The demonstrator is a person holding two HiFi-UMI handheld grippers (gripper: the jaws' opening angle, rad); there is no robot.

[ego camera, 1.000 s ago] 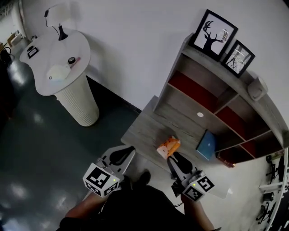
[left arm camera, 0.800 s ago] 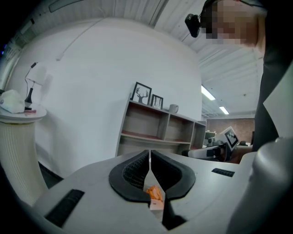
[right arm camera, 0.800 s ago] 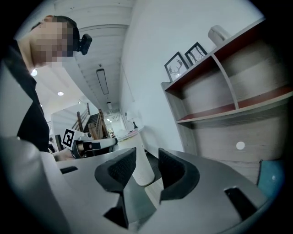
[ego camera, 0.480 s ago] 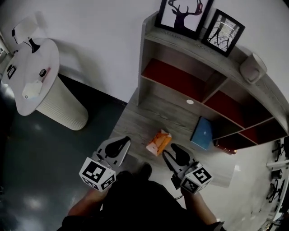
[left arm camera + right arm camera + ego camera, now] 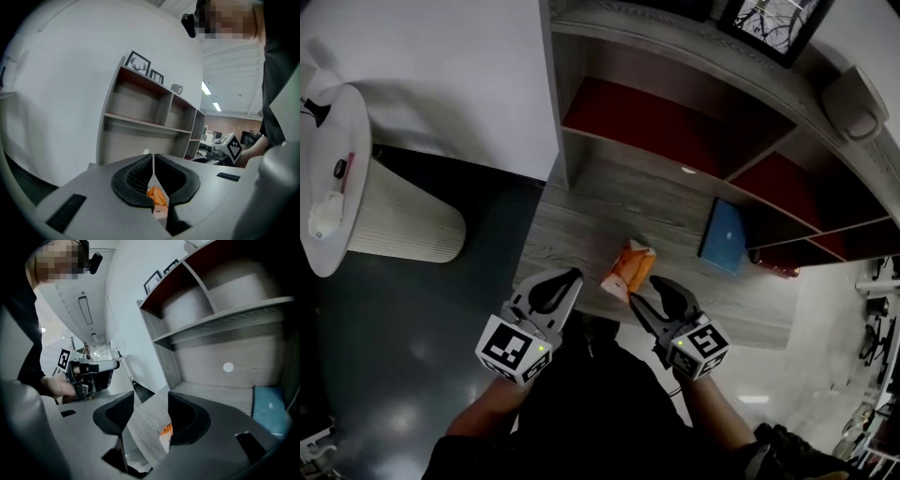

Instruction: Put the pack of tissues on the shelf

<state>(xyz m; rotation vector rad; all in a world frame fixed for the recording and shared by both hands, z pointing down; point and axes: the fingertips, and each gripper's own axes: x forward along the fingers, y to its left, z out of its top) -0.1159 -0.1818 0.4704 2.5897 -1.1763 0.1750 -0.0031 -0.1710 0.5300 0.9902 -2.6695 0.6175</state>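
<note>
Both grippers are now sitting lower and closer to the shelf (image 5: 609, 202) than 1 second ago, and the shelf is filling more of the head view. The pack of tissues (image 5: 630, 270) is lying where it was, on the shelf's broad bottom board, near the front edge of that board and tilted at a slant to it.

I am holding the right gripper (image 5: 644, 292) at the shelf's front edge, pointing in over the board. Its 2 jaws have just been opening and are now standing wide. In the right gripper view the orange pack is showing just beside 1 jaw, and the pads are not pressing on it.

I am holding the left gripper (image 5: 572, 277) at the same front edge, toward the shelf's left end. Its jaws are together with only a thin slit between them, and nothing is gripped.

A blue box (image 5: 724, 236) is leaning deeper on the bottom board, toward the shelf's right side. A white round table (image 5: 328, 159) is standing well to the left of the shelf.
</note>
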